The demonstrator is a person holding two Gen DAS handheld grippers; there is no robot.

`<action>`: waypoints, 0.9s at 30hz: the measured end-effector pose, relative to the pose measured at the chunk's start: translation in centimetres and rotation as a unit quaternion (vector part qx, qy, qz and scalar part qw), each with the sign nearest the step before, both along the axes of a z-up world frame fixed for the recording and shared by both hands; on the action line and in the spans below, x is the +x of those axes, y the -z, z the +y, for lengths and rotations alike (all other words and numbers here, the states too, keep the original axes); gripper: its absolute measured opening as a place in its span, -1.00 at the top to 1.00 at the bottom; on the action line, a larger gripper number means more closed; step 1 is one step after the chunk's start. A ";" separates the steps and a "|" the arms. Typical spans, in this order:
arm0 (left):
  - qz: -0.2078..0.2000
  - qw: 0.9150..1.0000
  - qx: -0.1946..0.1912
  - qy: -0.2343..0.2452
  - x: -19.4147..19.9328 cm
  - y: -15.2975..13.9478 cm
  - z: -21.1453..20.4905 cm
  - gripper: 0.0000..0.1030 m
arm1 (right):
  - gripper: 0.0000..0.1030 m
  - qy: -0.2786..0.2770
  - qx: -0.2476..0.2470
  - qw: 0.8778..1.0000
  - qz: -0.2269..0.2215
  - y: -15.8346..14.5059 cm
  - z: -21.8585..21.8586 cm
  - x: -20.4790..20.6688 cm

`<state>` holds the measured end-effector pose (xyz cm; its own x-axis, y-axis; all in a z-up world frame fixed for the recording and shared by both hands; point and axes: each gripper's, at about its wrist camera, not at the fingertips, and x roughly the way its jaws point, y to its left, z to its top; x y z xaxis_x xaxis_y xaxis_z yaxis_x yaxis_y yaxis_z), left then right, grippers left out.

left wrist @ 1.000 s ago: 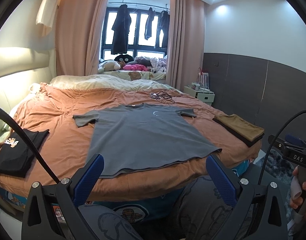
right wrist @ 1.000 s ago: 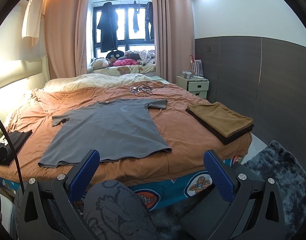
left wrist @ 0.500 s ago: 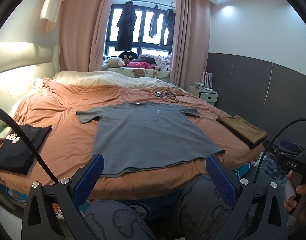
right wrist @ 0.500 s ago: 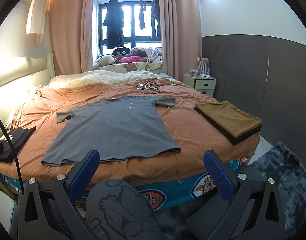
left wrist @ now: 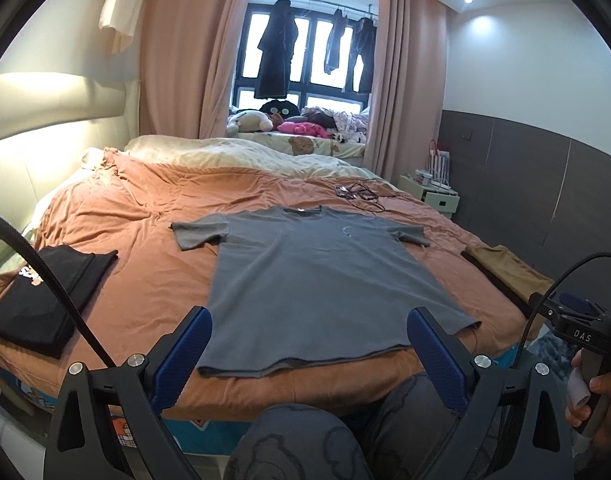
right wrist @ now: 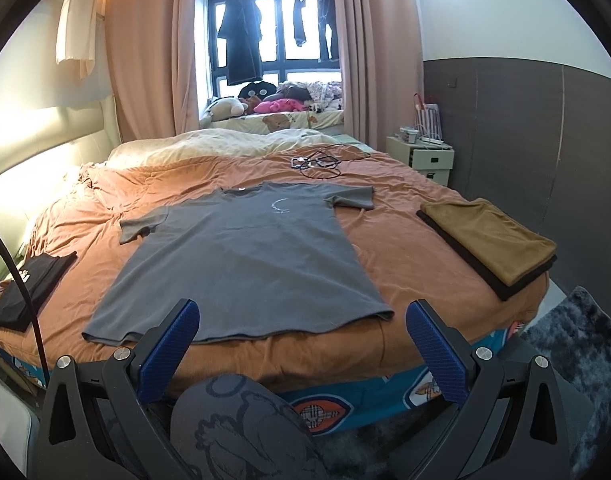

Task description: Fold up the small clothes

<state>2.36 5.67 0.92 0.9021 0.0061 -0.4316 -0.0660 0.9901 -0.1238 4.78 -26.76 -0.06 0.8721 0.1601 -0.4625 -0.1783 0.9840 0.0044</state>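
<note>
- Grey T-shirt lies flat and spread out on the bed, hem at the near edge.
- Left gripper: jaws spread, empty, short of the hem.
- Right gripper: the same.

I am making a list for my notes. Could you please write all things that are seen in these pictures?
grey T-shirt: one, grey, flat on bed centre
black folded garment: one, black, bed's left edge
folded pile: brown on black, bed's right edge
cables: black, behind the shirt
bed: one, orange cover
nightstand: one, pale, right of bed
plush toys: several, window sill
hanging clothes: dark, at window
rug: grey, floor right
left gripper: open
right gripper: open
</note>
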 end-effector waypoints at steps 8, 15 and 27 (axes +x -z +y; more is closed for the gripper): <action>-0.032 0.999 -0.001 -0.038 3.3 -0.3 1.9 -0.92 | -1.00 -0.004 -0.003 1.000 -0.005 -0.3 1.0 3.8; -0.051 0.995 -0.032 -0.081 5.9 -0.4 4.6 -0.92 | -1.00 -0.025 -0.012 0.999 -0.032 -0.2 2.7 6.0; 0.036 0.992 0.030 -0.116 12.9 0.1 8.4 -0.95 | -1.00 -0.016 -0.023 1.000 -0.009 1.9 4.0 12.6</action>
<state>15.24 14.04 0.78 0.8406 0.2377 -0.4867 -0.2993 0.9528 -0.0516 17.37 -22.71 -1.98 0.8755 0.1657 -0.4539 -0.2084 0.9770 -0.0453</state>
